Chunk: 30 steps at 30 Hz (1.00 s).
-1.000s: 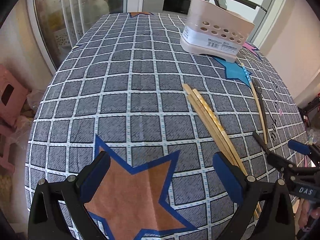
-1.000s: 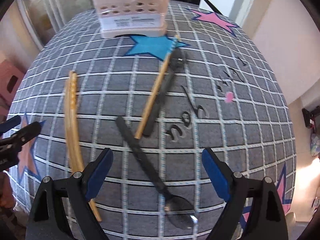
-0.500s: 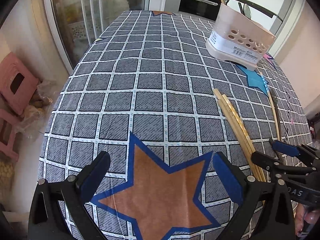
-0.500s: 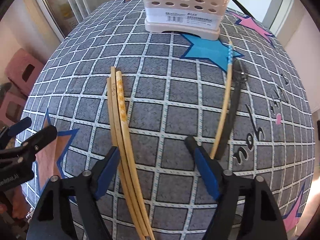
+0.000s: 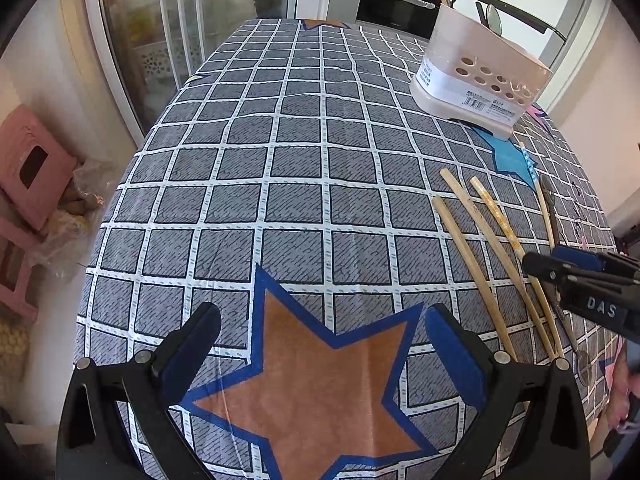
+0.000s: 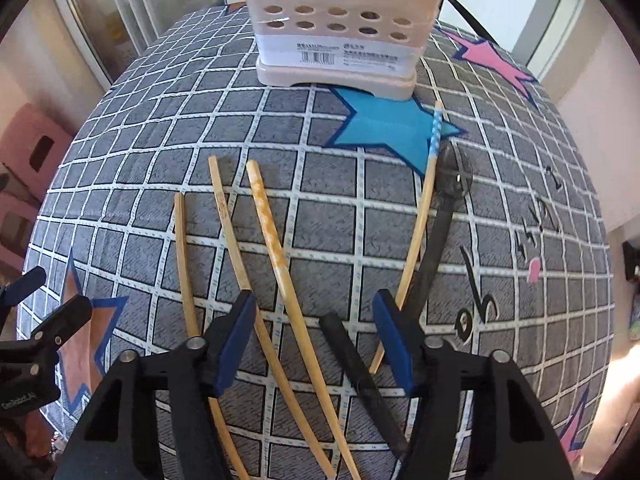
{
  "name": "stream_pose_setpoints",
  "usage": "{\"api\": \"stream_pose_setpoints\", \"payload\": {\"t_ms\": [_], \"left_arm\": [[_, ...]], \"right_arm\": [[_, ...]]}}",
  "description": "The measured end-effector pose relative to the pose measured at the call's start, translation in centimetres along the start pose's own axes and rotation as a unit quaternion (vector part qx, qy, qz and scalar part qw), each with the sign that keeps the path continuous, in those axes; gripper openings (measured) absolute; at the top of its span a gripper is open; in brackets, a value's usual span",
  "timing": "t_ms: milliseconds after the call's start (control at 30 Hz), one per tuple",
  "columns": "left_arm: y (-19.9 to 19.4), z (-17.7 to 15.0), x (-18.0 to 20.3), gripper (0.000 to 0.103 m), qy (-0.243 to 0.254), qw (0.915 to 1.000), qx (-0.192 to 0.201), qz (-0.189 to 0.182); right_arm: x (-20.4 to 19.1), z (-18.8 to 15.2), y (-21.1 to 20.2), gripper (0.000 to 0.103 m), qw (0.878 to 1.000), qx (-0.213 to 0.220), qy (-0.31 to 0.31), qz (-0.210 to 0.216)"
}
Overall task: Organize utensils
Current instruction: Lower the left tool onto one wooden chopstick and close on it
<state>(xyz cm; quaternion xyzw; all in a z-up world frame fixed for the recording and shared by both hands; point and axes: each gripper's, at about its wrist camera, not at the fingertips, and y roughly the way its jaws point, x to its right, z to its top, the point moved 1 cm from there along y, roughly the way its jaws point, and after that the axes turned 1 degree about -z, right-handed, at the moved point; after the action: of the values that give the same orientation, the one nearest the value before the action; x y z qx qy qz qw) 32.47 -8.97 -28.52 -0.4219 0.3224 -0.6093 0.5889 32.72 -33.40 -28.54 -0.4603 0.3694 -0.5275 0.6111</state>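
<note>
The right claw (image 6: 314, 338), spread wide, hangs low over the chopsticks (image 6: 280, 264) lying on the desk (image 6: 360, 220), their length running away toward the holder (image 6: 340, 28), while the left claw (image 5: 322, 352), also spread, idles well aside.

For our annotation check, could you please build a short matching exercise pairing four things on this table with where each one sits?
Things:
1. utensil holder
2. right gripper
3. left gripper
4. black spoon

Places:
A. above the orange star
B. beside the blue-tipped chopstick
C. far end, at the blue star's tip
D. straddling a pale chopstick

Pairs: 1-C, 2-D, 3-A, 4-B
</note>
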Motion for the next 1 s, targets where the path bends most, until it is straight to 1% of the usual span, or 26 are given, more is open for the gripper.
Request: {"api": "stream_pose_setpoints", "payload": {"t_ms": [33,67,133,167,200,333,400,467,500,533,567,600,700,800,833,867,900,933,1000], "left_arm": [[0.0,0.0,-0.1,0.103,-0.001,1.0000,0.001,0.000],[-0.1,0.0,-0.2,0.103,-0.002,1.0000,0.001,0.000],[-0.2,0.0,-0.3,0.103,-0.003,1.0000,0.001,-0.001],[-0.2,-0.1,-0.3,0.103,-0.003,1.0000,0.001,-0.001],[-0.2,-0.1,-0.3,0.103,-0.002,1.0000,0.001,-0.001],[0.1,-0.3,0.3,0.103,0.006,1.0000,-0.006,-0.002],[0.2,-0.3,0.9,0.103,0.013,0.9999,-0.010,-0.002],[0.2,-0.3,1.6,0.103,0.020,0.9997,-0.014,-0.003],[0.2,-0.3,2.0,0.103,0.023,0.9996,-0.016,-0.002],[0.2,-0.2,2.3,0.103,0.025,0.9995,-0.017,-0.002],[0.2,-0.1,2.6,0.103,0.026,0.9995,-0.018,-0.002],[0.2,0.0,2.9,0.103,0.027,0.9994,-0.020,-0.004],[0.6,0.3,4.2,0.103,0.029,0.9986,-0.039,-0.020],[1.5,0.6,5.7,0.103,0.030,0.9966,-0.067,-0.037],[1.9,0.7,6.3,0.101,0.030,0.9961,-0.074,-0.038],[2.2,0.9,6.9,0.095,0.030,0.9954,-0.083,-0.037],[2.7,1.0,7.4,0.095,0.026,0.9946,-0.094,-0.037],[2.8,1.2,7.9,0.095,0.025,0.9952,-0.091,-0.028],[3.2,1.7,8.9,0.095,0.023,0.9947,-0.098,-0.020]], "right_arm": [[-0.1,0.4,0.3,0.049,1.000,-0.005,-0.002,0.005],[-0.2,0.7,0.6,0.048,1.000,-0.013,-0.003,0.008],[-0.2,0.8,1.3,0.039,1.000,-0.024,-0.005,0.009],[-0.2,0.8,1.6,0.038,0.999,-0.030,-0.007,0.010],[-0.2,0.9,1.6,0.037,1.000,-0.025,-0.011,0.010],[-0.9,1.5,1.8,0.035,0.999,-0.032,-0.040,0.010],[-1.6,2.1,2.1,0.035,0.997,-0.038,-0.065,-0.001],[-1.8,2.4,2.2,0.033,0.997,-0.047,-0.068,0.002],[-1.7,2.4,2.2,0.026,0.997,-0.051,-0.062,0.016],[-1.6,2.4,2.2,0.021,0.997,-0.052,-0.058,0.024],[-1.4,2.4,2.2,0.016,0.997,-0.051,-0.055,0.023],[-1.2,2.4,2.2,0.008,0.997,-0.049,-0.050,0.024],[0.6,2.4,2.0,0.008,0.998,-0.036,-0.019,0.045],[2.5,1.9,0.5,0.008,0.997,-0.007,0.020,0.073],[3.1,1.7,-0.2,0.008,0.996,0.003,0.028,0.080],[3.6,1.5,-0.7,0.008,0.996,0.011,0.032,0.085],[4.2,1.2,-1.5,0.008,0.995,0.023,0.038,0.093],[4.5,0.9,-2.2,0.008,0.994,0.031,0.041,0.097],[5.1,0.4,-3.6,0.008,0.992,0.048,0.046,0.104]]}}
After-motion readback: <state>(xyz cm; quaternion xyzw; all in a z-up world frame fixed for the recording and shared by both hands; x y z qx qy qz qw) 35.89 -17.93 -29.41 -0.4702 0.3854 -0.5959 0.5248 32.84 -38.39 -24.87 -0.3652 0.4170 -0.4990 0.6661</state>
